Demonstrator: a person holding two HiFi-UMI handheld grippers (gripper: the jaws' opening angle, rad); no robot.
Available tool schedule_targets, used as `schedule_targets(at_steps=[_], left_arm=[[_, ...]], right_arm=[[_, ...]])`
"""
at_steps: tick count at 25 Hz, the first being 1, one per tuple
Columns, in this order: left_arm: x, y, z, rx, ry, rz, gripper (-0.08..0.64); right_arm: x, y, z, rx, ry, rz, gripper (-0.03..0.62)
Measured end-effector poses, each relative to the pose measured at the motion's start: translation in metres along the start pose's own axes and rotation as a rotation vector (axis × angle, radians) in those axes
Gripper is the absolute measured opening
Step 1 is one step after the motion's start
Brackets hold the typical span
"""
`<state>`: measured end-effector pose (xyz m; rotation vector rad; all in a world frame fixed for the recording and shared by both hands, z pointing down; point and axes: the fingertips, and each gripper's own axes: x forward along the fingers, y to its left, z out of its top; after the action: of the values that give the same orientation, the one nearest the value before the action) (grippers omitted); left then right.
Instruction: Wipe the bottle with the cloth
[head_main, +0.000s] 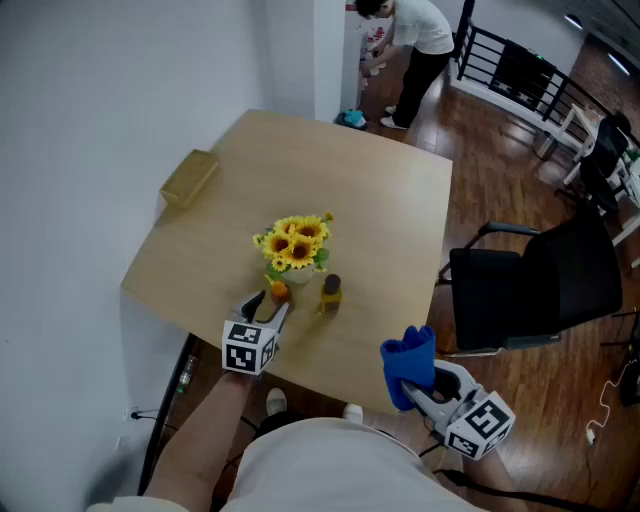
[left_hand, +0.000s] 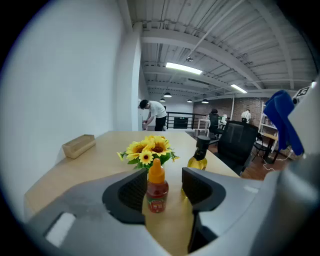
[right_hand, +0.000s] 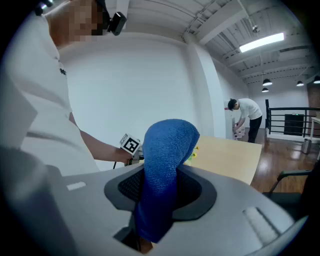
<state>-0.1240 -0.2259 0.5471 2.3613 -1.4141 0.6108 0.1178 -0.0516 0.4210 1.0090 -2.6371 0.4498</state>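
Note:
A small red bottle with an orange cap (head_main: 279, 291) (left_hand: 157, 192) stands on the wooden table (head_main: 380, 200) in front of the flowers. My left gripper (head_main: 272, 301) (left_hand: 160, 189) is open around it. Its left pad is close to the bottle and a gap shows on the right side. An amber bottle with a black cap (head_main: 331, 290) (left_hand: 199, 156) stands just to the right, outside the jaws. Off the table's near right corner, my right gripper (head_main: 418, 386) (right_hand: 160, 189) is shut on a blue cloth (head_main: 408, 358) (right_hand: 167, 150), which bulges up above the jaws.
A vase of sunflowers (head_main: 295, 242) (left_hand: 148, 149) stands right behind the two bottles. A wooden box (head_main: 190, 178) (left_hand: 78, 145) lies at the table's left edge by the wall. A black chair (head_main: 540, 285) stands to the right. A person (head_main: 410, 40) bends over far behind.

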Motion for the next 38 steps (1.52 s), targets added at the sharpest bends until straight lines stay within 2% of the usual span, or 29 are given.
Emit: schedule_targets(at_steps=[6, 8, 10, 13, 18, 24, 28, 30, 33, 36, 38], left_arm=[[0.044, 0.021, -0.011, 0.016, 0.058, -0.072, 0.228], [0.050, 0.021, -0.013, 0.022, 0.061, -0.100, 0.197], [0.051, 0.023, -0.013, 0.038, 0.061, -0.116, 0.164], [0.050, 0.023, -0.015, 0.078, 0.066, -0.148, 0.160], [0.026, 0.022, 0.002, 0.101, 0.031, -0.199, 0.158], [-0.040, 0.004, 0.059, 0.084, -0.061, -0.304, 0.157], [-0.086, -0.019, 0.098, 0.113, -0.105, -0.391, 0.158], [-0.102, -0.034, 0.110, 0.119, -0.110, -0.440, 0.158], [-0.121, -0.056, 0.121, 0.110, -0.122, -0.496, 0.158], [-0.135, -0.070, 0.129, 0.073, -0.142, -0.534, 0.158], [-0.143, -0.076, 0.134, 0.059, -0.153, -0.537, 0.158]], right_arm=[[0.020, 0.001, 0.010, 0.021, 0.011, -0.082, 0.146], [0.023, 0.004, 0.009, 0.036, 0.023, -0.114, 0.146], [0.025, 0.007, 0.009, 0.048, 0.031, -0.141, 0.146], [0.031, 0.011, 0.008, 0.062, 0.032, -0.172, 0.146], [0.044, 0.017, 0.016, 0.064, 0.018, -0.171, 0.146], [0.073, 0.021, 0.043, -0.010, -0.024, -0.090, 0.146], [0.100, 0.035, 0.084, -0.112, -0.076, 0.009, 0.146], [0.113, 0.045, 0.108, -0.178, -0.108, 0.069, 0.146], [0.133, 0.060, 0.133, -0.220, -0.147, 0.148, 0.146], [0.146, 0.067, 0.132, -0.245, -0.141, 0.194, 0.146], [0.148, 0.064, 0.120, -0.210, -0.137, 0.210, 0.146]])
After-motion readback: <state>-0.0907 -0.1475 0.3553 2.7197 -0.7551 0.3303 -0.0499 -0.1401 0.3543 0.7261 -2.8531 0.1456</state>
